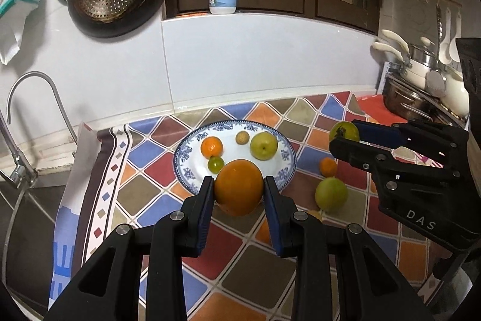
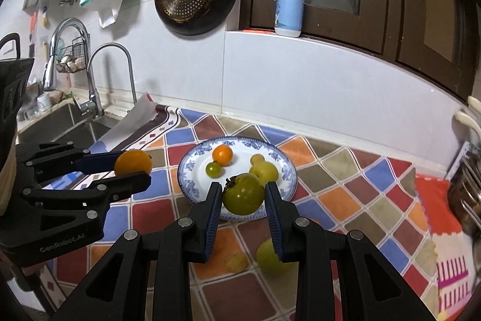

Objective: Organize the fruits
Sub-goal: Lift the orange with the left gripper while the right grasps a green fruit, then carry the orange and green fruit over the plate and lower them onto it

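Patchwork cloth in bright diamonds covers the table, and a blue-rimmed plate sits on it near the tiled wall. Left gripper has its jaws clamped on a large orange, held above the plate's near edge. Right gripper has its jaws closed on a green persimmon, also raised over the plate's near rim. On the plate lie a green apple, a small mandarin, a green tomato and a tiny brown fruit. Another green fruit and a small orange one rest on the cloth, right of the plate.
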Motion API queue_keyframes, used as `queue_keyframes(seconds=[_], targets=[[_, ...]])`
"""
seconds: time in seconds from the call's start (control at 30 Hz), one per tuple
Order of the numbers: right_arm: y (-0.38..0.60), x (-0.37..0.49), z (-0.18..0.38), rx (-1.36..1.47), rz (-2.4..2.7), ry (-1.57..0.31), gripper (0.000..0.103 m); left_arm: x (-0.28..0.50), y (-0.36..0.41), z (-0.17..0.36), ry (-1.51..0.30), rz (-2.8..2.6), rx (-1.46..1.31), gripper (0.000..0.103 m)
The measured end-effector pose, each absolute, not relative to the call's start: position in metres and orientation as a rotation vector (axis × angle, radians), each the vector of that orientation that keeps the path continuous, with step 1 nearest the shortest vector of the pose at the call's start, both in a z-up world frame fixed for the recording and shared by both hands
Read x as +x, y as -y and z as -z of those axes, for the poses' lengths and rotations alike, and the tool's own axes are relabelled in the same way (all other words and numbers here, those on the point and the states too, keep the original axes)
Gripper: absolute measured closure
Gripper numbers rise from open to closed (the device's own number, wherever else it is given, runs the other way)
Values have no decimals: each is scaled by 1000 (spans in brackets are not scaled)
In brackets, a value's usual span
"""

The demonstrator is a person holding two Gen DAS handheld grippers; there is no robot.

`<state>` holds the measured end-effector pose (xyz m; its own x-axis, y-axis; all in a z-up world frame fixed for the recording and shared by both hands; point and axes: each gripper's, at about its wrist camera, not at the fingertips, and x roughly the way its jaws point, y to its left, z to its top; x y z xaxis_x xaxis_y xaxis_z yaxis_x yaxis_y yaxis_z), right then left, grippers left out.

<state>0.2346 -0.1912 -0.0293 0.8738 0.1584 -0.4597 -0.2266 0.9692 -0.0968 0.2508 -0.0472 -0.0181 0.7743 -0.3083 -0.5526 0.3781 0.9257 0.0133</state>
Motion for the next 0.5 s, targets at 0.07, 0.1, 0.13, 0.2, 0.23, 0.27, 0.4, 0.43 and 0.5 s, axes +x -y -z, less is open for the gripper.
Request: queue_keyframes(seconds=[0.07, 0.1, 0.13, 0.2, 0.23, 0.27, 0.4, 0.43, 0.5], targets=[[193, 242, 28, -160, -220, -465, 73, 255, 50, 17, -573, 363, 121, 70], [194, 244, 28, -164, -229, -465, 73, 257, 52, 17, -572, 359, 119, 70], [195, 248, 27, -169, -239, -466, 73, 259, 53, 17, -572, 356, 117, 70], [196, 256, 28, -178, -256, -467, 73, 266, 56, 17, -577, 347, 114, 70], [197, 261, 28, -181, -265, -470, 73, 269, 57, 18, -580, 343, 113, 70], [198, 266, 29, -183, -273, -474, 73, 273, 58, 19, -584, 339, 113, 70], [201, 287, 34, -180, -302, -499, 73, 288, 60, 25, -601, 328, 114, 70], [201, 292, 35, -176, -308, -507, 73, 293, 60, 28, -608, 327, 113, 70], [201, 304, 40, -170, -323, -529, 73, 301, 61, 32, -620, 324, 109, 70]])
